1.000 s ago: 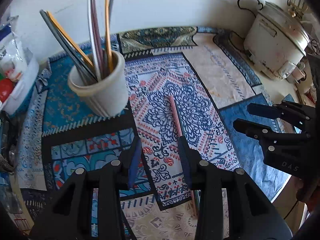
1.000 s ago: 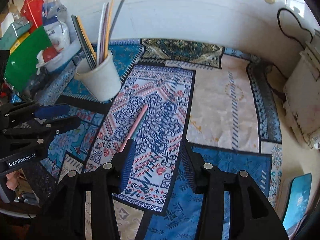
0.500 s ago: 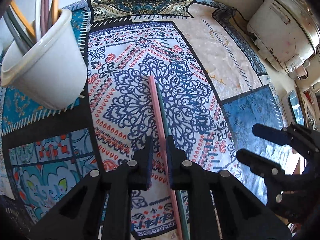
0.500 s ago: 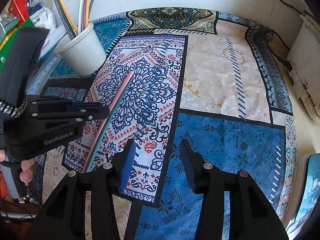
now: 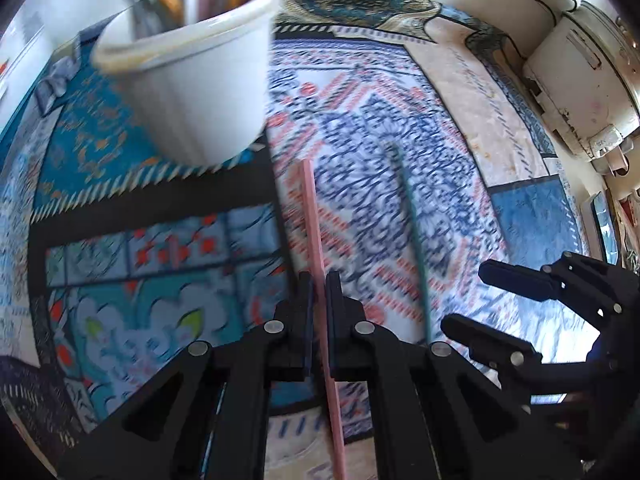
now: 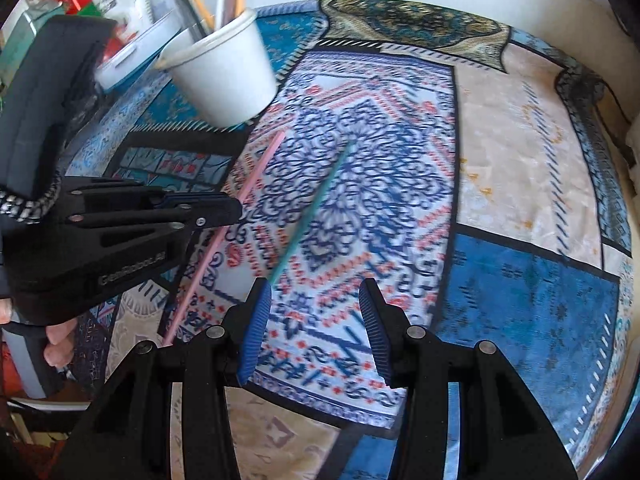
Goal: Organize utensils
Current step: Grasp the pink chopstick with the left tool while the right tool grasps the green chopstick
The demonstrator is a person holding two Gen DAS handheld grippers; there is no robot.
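Observation:
A pink chopstick is clamped between the pads of my left gripper, whose jaws are closing tight on it; its far tip points toward the white cup of several chopsticks. A green chopstick lies loose on the patterned mat to its right. My right gripper hovers open just above the mat, the green chopstick ending by its left finger, not between the pads. The right wrist view also shows the left gripper, the pink chopstick and the cup.
A worn white rice cooker with a black cord stands at the far right against the wall. Packets and a white tub crowd the far left. The patterned mat covers the counter. A person's fingers hold the left gripper's handle.
My left gripper dropped to the mat and shut on the pink chopstick, drawing it left and apart from the green one. The right gripper sank closer to the mat, still open.

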